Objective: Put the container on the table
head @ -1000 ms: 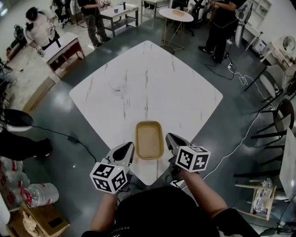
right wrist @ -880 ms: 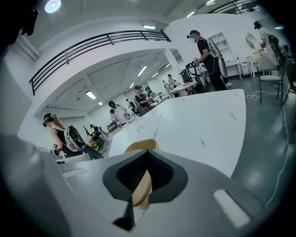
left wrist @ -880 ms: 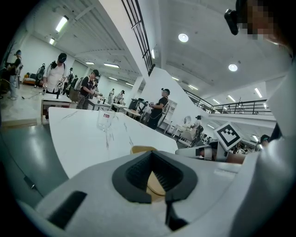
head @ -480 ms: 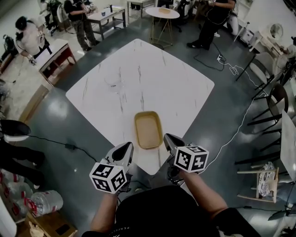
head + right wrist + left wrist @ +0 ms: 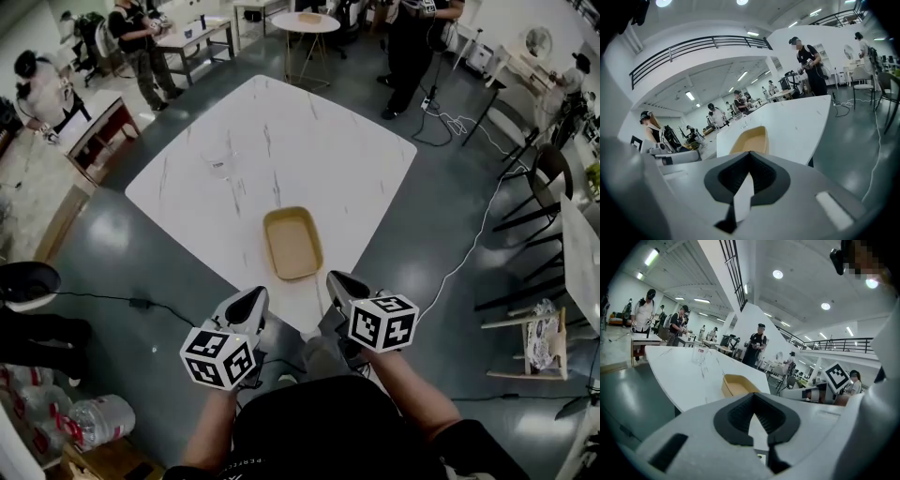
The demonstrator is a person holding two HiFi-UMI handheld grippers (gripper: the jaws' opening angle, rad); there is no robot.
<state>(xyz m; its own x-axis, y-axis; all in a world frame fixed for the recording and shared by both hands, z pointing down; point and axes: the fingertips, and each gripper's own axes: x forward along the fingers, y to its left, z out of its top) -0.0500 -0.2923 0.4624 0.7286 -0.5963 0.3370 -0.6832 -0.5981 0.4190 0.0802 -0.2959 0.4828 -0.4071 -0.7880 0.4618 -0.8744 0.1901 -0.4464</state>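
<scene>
A shallow tan container (image 5: pixel 292 243) sits empty on the white marble table (image 5: pixel 272 131), close to the near corner. My left gripper (image 5: pixel 251 302) and right gripper (image 5: pixel 338 283) hover just off that corner, side by side, both apart from the container. Each is shut with nothing between the jaws. In the left gripper view the container (image 5: pixel 738 384) lies ahead of the closed left gripper (image 5: pixel 753 394), and the right gripper's marker cube (image 5: pixel 836 376) shows at the right. From the right gripper (image 5: pixel 750 153) the container (image 5: pixel 752 139) is straight ahead on the tabletop.
A clear glass (image 5: pixel 217 169) stands on the table's left part, also seen as a clear glass (image 5: pixel 699 354). Grey floor surrounds the table, with a white cable (image 5: pixel 469 253) at the right, chairs (image 5: pixel 539 178) beyond it, and several people standing at the far tables.
Both grippers have drawn back from either side of the container to just off the table's near corner. The container stays put on the table.
</scene>
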